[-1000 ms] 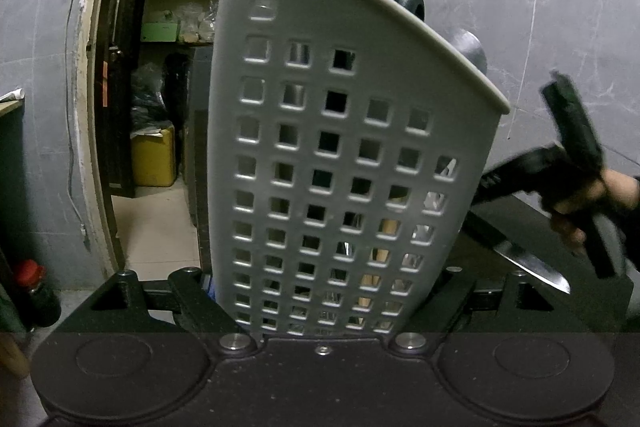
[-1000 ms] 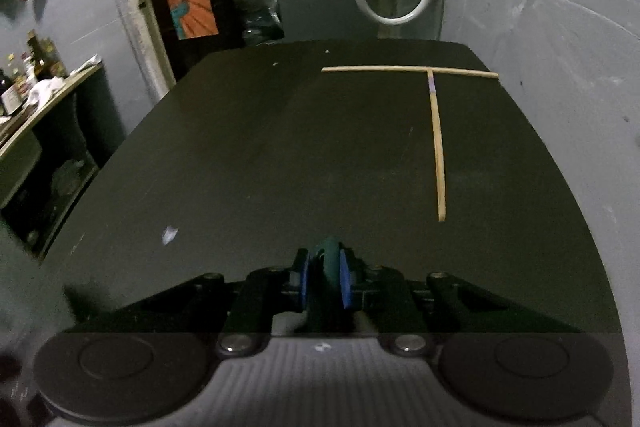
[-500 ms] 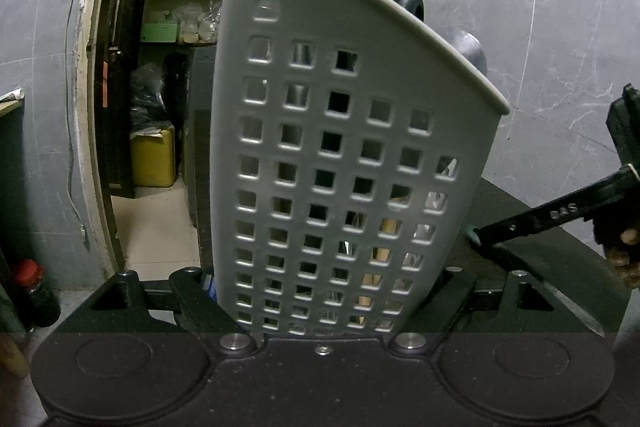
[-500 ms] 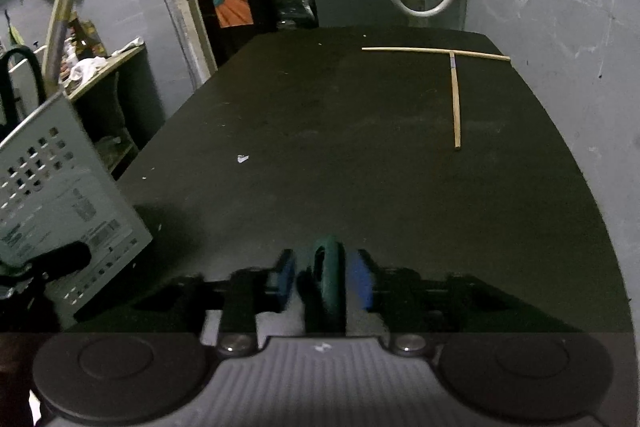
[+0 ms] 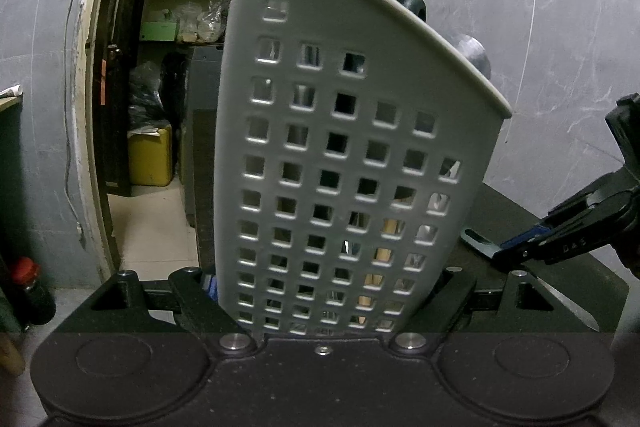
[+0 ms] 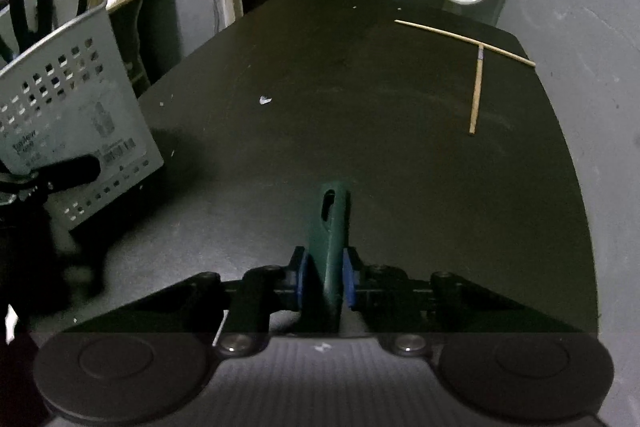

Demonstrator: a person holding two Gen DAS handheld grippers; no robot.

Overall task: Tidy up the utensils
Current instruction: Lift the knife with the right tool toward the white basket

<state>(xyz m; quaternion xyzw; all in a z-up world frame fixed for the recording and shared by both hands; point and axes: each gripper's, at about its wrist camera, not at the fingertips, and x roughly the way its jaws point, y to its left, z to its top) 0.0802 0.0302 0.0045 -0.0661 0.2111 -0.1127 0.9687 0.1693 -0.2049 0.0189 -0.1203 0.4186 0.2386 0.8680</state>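
Gripping the perforated grey utensil caddy in our left gripper, jaws pressed to its sides, we tilt it over the black table. Our right gripper, whose jaws have just been closing, pinches a green-handled knife by its handle beside the caddy. We judge the exposed blade could catch the rim or slip, while two chopsticks lie well apart

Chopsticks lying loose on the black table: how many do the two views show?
2, both at the table's far right: one chopstick lies crosswise, the other chopstick runs toward the camera from it, making a T. More may stand hidden inside the holder.
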